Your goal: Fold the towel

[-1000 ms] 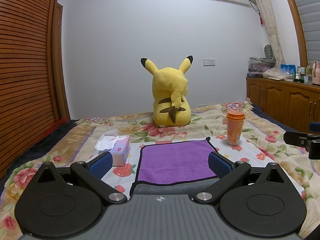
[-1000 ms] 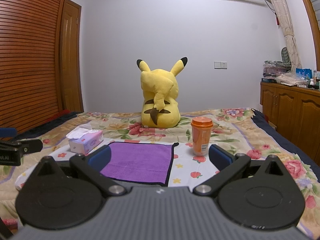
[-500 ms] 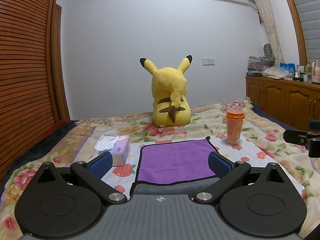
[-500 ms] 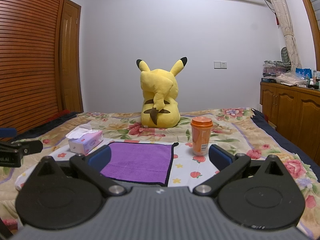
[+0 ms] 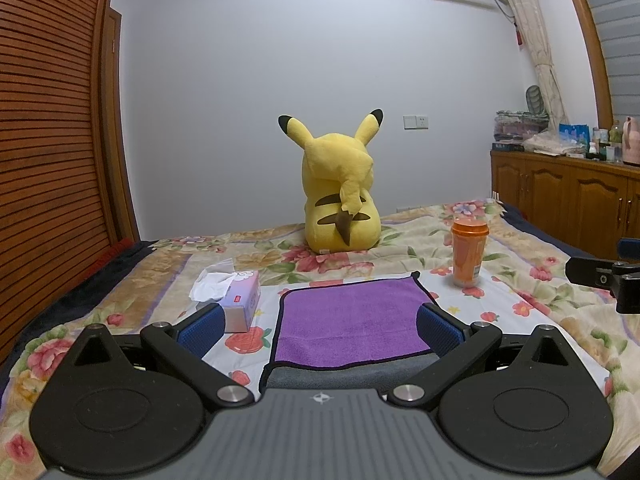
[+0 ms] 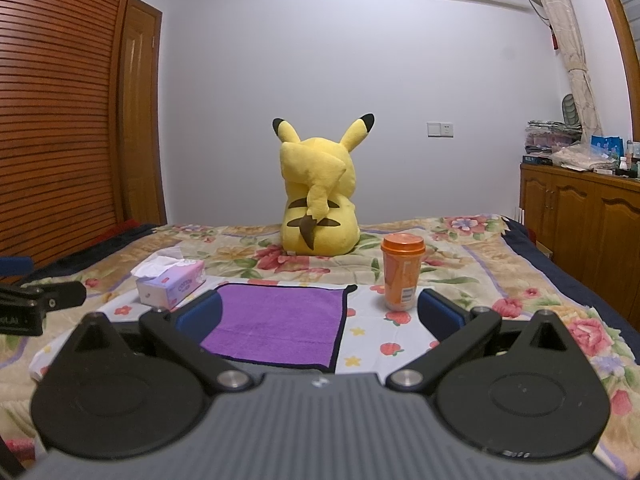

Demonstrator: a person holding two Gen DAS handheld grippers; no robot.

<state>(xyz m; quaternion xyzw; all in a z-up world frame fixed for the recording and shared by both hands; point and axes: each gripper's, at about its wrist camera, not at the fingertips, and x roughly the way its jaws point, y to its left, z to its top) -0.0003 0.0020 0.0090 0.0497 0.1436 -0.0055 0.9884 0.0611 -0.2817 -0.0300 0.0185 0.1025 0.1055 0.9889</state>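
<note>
The purple towel (image 5: 352,320) is spread flat on the floral bedspread (image 5: 400,244); the left gripper (image 5: 320,322) and right gripper (image 6: 320,312) are held wide apart, empty.

The towel (image 5: 352,318) is a soft, matt purple pile cloth with a dark stitched hem and a grey underside showing at its near edge; the bed (image 5: 400,240) wears a matt floral printed cloth. The tongs (image 5: 318,328) are matt black plastic with bright metal pivots and rough blue pads (image 5: 436,326); the plush toy (image 5: 340,200) is fuzzy; the cup (image 5: 469,254) is glossy orange plastic; the tissue box (image 5: 242,302) is smooth card; the wardrobe (image 5: 48,120) is ribbed, lacquered wood.
</note>
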